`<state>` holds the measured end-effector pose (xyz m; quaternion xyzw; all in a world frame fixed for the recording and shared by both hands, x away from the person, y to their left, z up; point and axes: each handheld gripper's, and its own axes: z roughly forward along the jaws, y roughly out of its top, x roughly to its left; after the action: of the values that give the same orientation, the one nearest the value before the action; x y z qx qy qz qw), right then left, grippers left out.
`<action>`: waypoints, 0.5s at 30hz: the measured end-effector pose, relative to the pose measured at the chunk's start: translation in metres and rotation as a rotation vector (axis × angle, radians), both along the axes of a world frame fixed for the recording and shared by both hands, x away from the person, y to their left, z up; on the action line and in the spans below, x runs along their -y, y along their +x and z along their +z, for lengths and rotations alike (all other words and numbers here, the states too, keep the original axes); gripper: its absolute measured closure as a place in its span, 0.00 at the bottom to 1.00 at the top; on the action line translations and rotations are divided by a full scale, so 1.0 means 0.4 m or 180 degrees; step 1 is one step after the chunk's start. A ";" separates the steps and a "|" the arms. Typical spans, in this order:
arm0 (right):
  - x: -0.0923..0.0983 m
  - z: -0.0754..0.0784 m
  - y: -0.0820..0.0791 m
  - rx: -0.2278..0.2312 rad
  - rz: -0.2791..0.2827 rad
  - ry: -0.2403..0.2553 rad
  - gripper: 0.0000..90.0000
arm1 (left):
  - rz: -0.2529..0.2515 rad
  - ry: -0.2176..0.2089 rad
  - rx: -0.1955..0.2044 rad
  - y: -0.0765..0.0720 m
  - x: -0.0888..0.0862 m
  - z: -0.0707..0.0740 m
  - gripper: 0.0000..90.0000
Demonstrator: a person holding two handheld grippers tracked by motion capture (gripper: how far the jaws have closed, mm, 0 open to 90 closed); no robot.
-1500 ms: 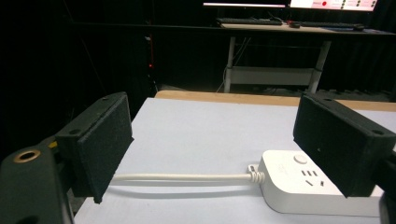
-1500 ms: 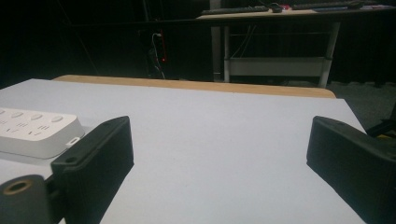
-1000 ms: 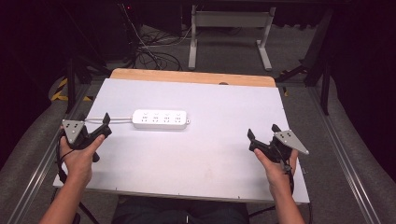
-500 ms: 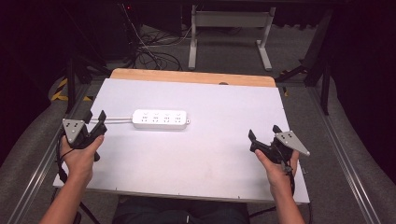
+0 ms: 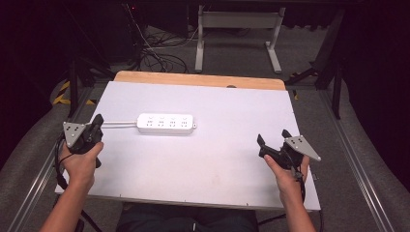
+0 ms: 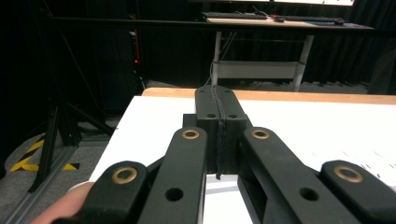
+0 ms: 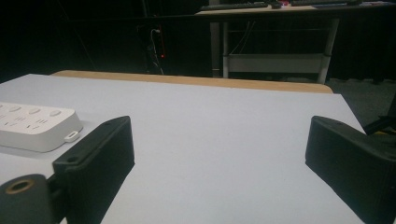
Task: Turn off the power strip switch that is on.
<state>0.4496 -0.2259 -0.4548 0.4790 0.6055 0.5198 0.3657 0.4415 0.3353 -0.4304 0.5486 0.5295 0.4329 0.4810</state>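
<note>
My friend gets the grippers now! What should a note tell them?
Left gripper: at the table's left edge; jaws have just closed, shut on nothing.
Right gripper: near the right edge, jaws wide open, empty.
Power strip: lies flat on the left half of the table, nearer the left gripper, its cord running toward that gripper.
Done: nothing gripped yet.
Left: probably reaching for and handling the power strip.

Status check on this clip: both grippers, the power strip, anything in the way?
Left gripper just closed, empty, jaws together. Right gripper open, empty. Power strip flat on the white table, untouched, nearer the left gripper. Nothing between strip and either gripper.
</note>
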 end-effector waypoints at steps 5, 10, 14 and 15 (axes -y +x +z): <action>-0.002 0.000 0.000 0.0002 0.0018 -0.0008 0.09 | 0.0002 -0.0006 -0.0017 -0.002 -0.006 0.012 1.00; -0.003 0.001 0.000 0.0001 0.0030 -0.0027 0.09 | -0.0051 0.0008 -0.0051 -0.003 -0.016 0.023 1.00; -0.002 0.000 0.000 0.0000 0.0030 -0.0026 0.09 | -0.0070 0.0008 -0.0020 0.000 -0.015 0.032 1.00; -0.002 0.000 0.000 -0.0001 0.0033 -0.0026 0.09 | -0.0070 0.0008 -0.0020 0.000 -0.015 0.032 1.00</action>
<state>0.4496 -0.2250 -0.4546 0.4744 0.6102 0.5191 0.3649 0.4416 0.3413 -0.4178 0.5562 0.5243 0.4265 0.4835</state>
